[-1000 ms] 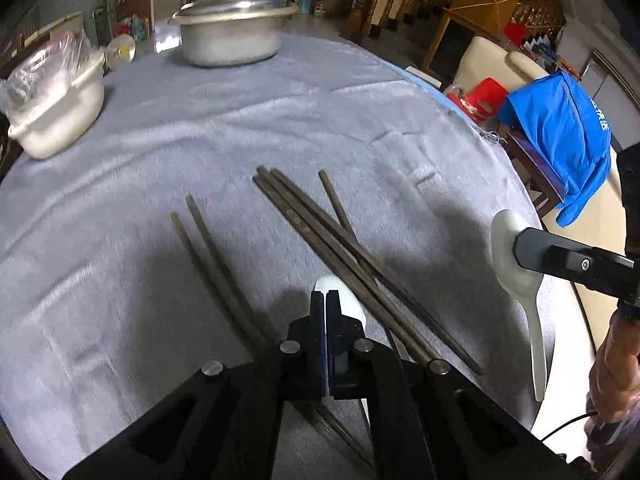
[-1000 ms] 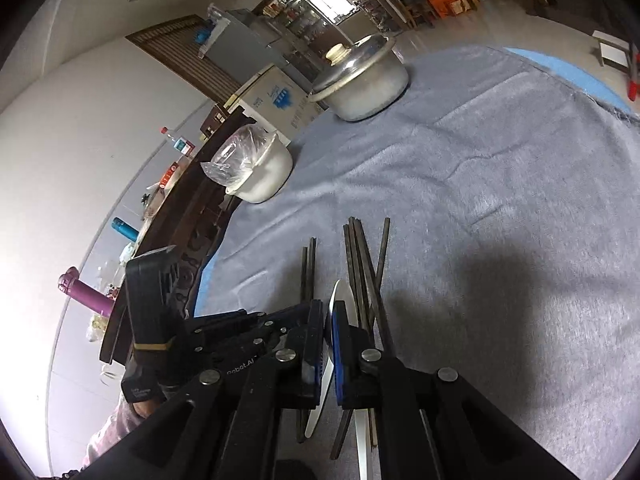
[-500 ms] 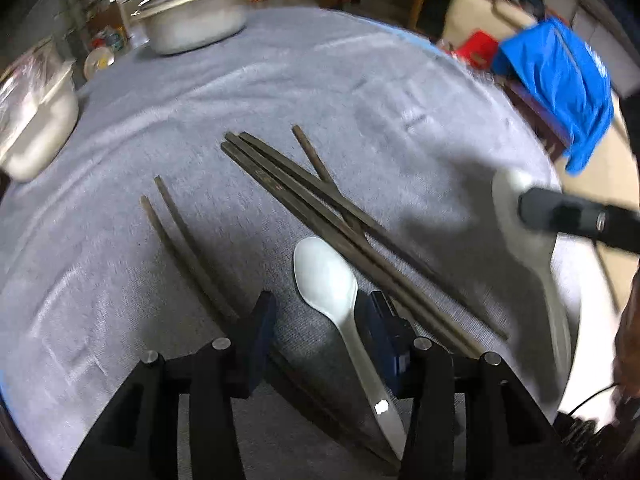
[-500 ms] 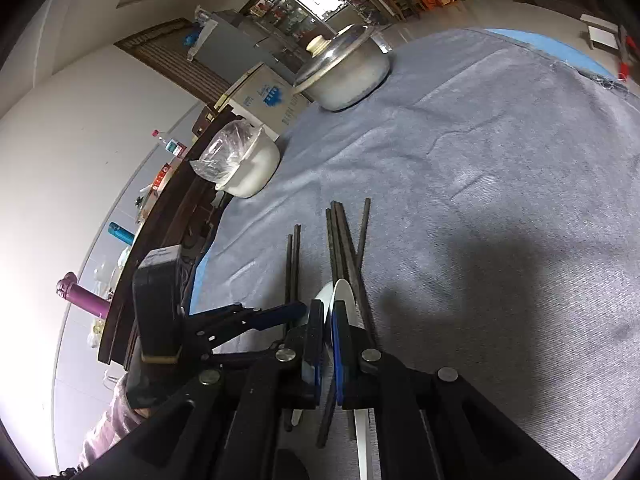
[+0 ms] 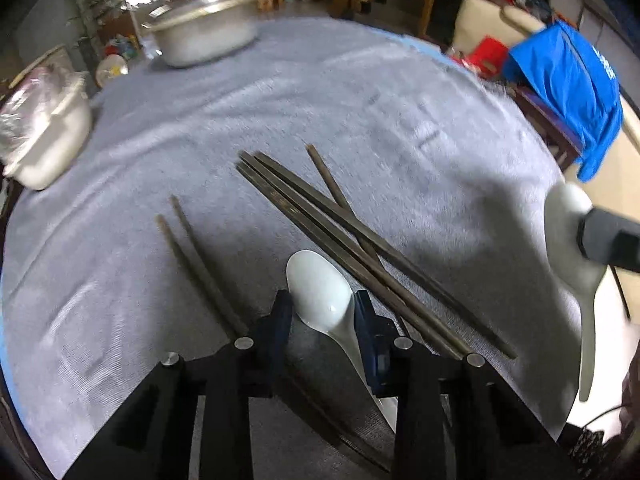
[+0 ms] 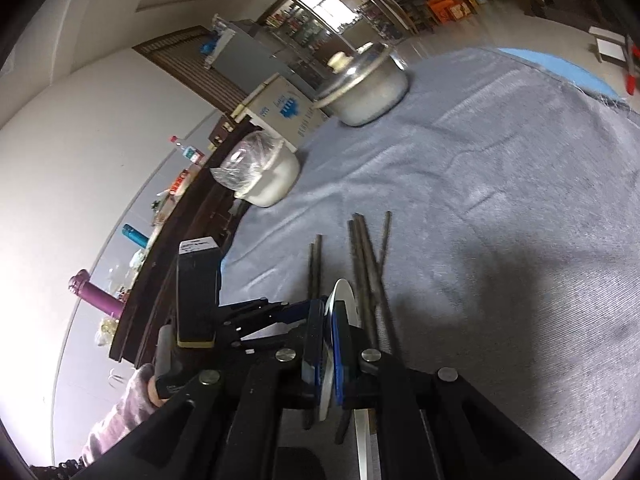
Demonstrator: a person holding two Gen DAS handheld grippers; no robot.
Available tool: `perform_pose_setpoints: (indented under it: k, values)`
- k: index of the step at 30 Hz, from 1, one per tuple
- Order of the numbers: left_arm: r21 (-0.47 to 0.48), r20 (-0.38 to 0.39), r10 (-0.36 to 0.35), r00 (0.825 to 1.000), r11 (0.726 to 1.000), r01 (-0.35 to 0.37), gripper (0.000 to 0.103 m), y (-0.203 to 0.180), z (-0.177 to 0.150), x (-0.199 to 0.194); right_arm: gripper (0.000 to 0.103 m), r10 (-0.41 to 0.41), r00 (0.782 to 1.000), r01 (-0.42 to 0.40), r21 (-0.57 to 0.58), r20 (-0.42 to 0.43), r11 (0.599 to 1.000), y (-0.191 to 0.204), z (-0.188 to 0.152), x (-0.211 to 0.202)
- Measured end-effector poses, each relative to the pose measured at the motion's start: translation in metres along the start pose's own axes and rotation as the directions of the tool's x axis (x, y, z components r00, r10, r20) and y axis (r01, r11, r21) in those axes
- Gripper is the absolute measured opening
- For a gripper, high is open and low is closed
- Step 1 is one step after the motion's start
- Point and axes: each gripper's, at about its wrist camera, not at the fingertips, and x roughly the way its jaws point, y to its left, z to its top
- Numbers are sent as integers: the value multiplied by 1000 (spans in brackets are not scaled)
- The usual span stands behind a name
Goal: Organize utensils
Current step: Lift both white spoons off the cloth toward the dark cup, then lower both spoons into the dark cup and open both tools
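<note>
Chopsticks (image 5: pixel 352 240) crowd spoon (image 5: pixel 324 296).

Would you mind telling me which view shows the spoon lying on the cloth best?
The left wrist view: the spoon lies face-up on the cloth between the open left hand-held gripper, bowl and handle visible. The right wrist view shows mainly the other spoon, edge-on, clamped in the right hand-held gripper.

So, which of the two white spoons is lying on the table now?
The white ceramic spoon between the open left tool fingers lies on the grey cloth; the other white spoon is held up by the right tool.
</note>
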Motion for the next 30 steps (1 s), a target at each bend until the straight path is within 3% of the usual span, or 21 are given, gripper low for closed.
perform_pose_setpoints:
  k: [5, 9, 10, 12, 14, 15, 18, 21, 24, 26, 30]
  values:
    - [-80, 130, 49, 990, 996, -39, 33, 14, -2, -44, 5, 70, 995, -68, -35, 66, 997, 27, -9, -11]
    - [-177, 263, 145, 954, 979, -100, 33, 27, -10, -100, 5, 140, 980, -131, -72, 141, 989, 53, -12, -24]
    - [-203, 294, 167, 941, 973, -109, 33, 29, -14, -113, 5, 164, 973, -152, -81, 164, 985, 60, -13, -28]
    - [-265, 374, 241, 896, 953, -146, 33, 28, -29, -150, 5, 203, 959, -186, -104, 199, 977, 73, -16, -34]
    - [-298, 419, 281, 864, 941, -162, 33, 27, -37, -172, 5, 239, 946, -218, -113, 219, 969, 84, -20, -38]
    - [-321, 452, 312, 835, 931, -174, 33, 22, -48, -188, 5, 251, 941, -230, -117, 227, 966, 88, -22, -41]
    - [-364, 500, 347, 793, 916, -171, 33, 11, -74, -214, 5, 295, 925, -270, -129, 241, 954, 102, -32, -46]
    - [-390, 512, 360, 780, 906, -163, 33, 2, -94, -220, 5, 282, 929, -244, -178, 240, 953, 117, -45, -44]
    - [-413, 523, 407, 749, 890, -195, 33, -11, -109, -208, 5, 228, 945, -180, -211, 233, 961, 120, -59, -34]
    - [-421, 518, 433, 737, 880, -221, 33, -17, -118, -197, 5, 204, 953, -158, -208, 223, 965, 119, -65, -29]
    - [-419, 511, 452, 731, 874, -247, 33, -27, -133, -178, 5, 149, 964, -89, -261, 220, 961, 121, -80, -23]
